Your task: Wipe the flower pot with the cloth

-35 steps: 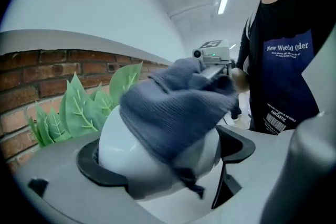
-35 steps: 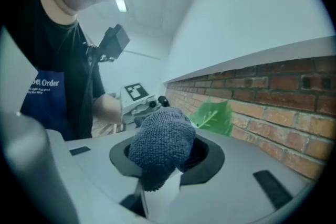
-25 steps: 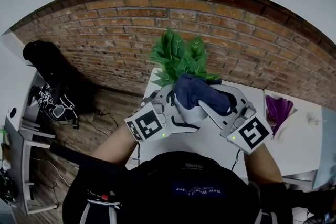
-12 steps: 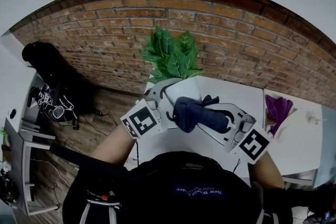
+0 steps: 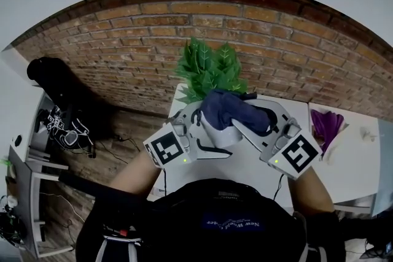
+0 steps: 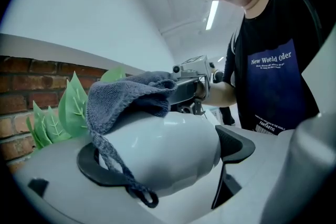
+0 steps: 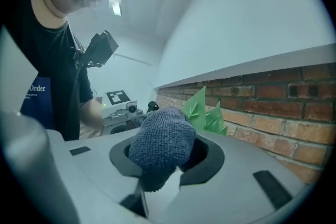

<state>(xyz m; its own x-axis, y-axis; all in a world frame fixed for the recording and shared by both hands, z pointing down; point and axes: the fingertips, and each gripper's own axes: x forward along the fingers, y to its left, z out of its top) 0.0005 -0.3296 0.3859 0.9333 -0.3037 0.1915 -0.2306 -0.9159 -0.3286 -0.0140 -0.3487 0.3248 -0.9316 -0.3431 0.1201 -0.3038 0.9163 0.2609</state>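
In the head view, my left gripper (image 5: 199,129) is shut on a white flower pot (image 5: 218,134) that holds a green leafy plant (image 5: 209,67), lifted above the white table (image 5: 264,162). My right gripper (image 5: 236,116) is shut on a blue-grey cloth (image 5: 227,108) and presses it on the pot's upper side, just below the leaves. The left gripper view has the pot (image 6: 173,144) wedged between both jaws, with the cloth (image 6: 131,97) draped over it. The bunched cloth (image 7: 160,141) fills the jaws in the right gripper view, leaves (image 7: 205,107) behind it.
A brick wall (image 5: 123,46) runs behind the table. A purple object (image 5: 325,129) lies on the table at the right. A dark object (image 5: 55,80) and shelving stand at the left, over a wooden floor.
Half a second ago the cloth was low on the pot's near side. It has slid back up the pot toward the leaves, and the pot has tilted back with it.
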